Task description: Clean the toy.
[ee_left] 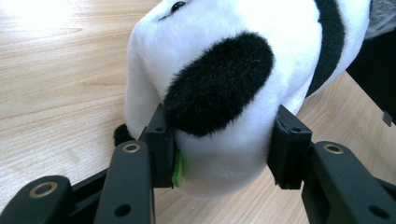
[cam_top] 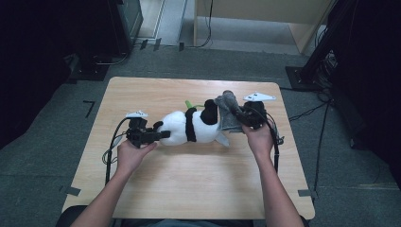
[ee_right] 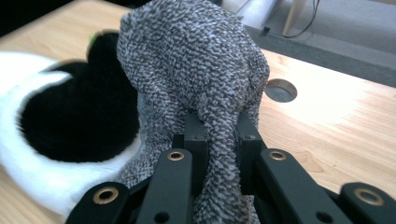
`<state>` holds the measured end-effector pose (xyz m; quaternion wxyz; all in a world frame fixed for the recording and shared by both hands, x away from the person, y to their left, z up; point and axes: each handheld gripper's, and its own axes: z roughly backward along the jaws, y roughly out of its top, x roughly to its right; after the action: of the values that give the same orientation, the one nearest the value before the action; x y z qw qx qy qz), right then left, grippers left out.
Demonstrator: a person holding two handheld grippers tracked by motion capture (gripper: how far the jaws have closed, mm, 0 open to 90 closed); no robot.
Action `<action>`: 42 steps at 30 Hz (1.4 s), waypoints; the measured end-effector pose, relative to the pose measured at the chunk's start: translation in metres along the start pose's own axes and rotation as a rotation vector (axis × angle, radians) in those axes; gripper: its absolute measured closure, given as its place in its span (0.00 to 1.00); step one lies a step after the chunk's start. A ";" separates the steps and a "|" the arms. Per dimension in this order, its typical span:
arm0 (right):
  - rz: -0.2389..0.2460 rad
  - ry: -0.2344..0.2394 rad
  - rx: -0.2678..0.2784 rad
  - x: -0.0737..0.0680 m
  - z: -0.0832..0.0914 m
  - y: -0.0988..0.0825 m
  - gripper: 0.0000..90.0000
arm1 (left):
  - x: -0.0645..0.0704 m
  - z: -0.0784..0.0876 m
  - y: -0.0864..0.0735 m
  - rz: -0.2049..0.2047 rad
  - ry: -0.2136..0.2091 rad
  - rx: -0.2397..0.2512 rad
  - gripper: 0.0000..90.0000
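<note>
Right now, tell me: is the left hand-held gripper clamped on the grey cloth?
No: the left hand-held gripper clamps the panda plush, not the grey cloth.

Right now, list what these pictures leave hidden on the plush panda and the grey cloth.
- Plush panda face: high view too small; left gripper view cuts it at the top edge.
- Green piece: left gripper pad covers most.
- Grey cloth full shape: bunched in the right gripper, so unclear.

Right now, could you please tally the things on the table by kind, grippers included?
Plush panda toy: 1
Grey knitted cloth: 1
Grippers: 2, the left gripper clamped on the panda, the right gripper pinching the cloth
Total: 4
</note>
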<state>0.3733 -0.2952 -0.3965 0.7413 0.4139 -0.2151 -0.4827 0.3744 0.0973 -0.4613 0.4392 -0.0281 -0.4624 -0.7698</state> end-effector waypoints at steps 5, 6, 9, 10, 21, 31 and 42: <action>-0.028 0.052 0.110 -0.009 0.017 0.013 0.90 | 0.003 0.000 0.001 0.000 0.003 0.001 0.58; -0.021 0.065 0.118 -0.015 0.019 0.018 0.90 | 0.005 0.000 0.002 0.003 0.001 0.001 0.58; 0.022 0.119 0.141 -0.040 0.018 0.030 0.90 | 0.009 -0.001 0.002 -0.005 0.007 0.004 0.58; 0.042 0.141 0.144 -0.050 0.016 0.033 0.90 | 0.010 -0.001 0.002 -0.015 0.013 0.005 0.58; 0.156 0.279 -0.013 -0.137 -0.057 0.033 0.90 | 0.020 0.001 0.003 -0.027 0.031 -0.002 0.59; 0.141 0.165 -0.014 -0.091 -0.046 0.027 0.90 | 0.024 0.001 0.003 -0.065 0.004 -0.010 0.61; 0.035 0.055 0.041 -0.032 -0.015 0.023 0.90 | 0.025 0.002 0.003 -0.080 -0.025 -0.012 0.62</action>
<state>0.3820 -0.2558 -0.3838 0.7467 0.4382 -0.2116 -0.4534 0.3608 0.0821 -0.4469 0.4019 -0.0218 -0.4640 -0.7891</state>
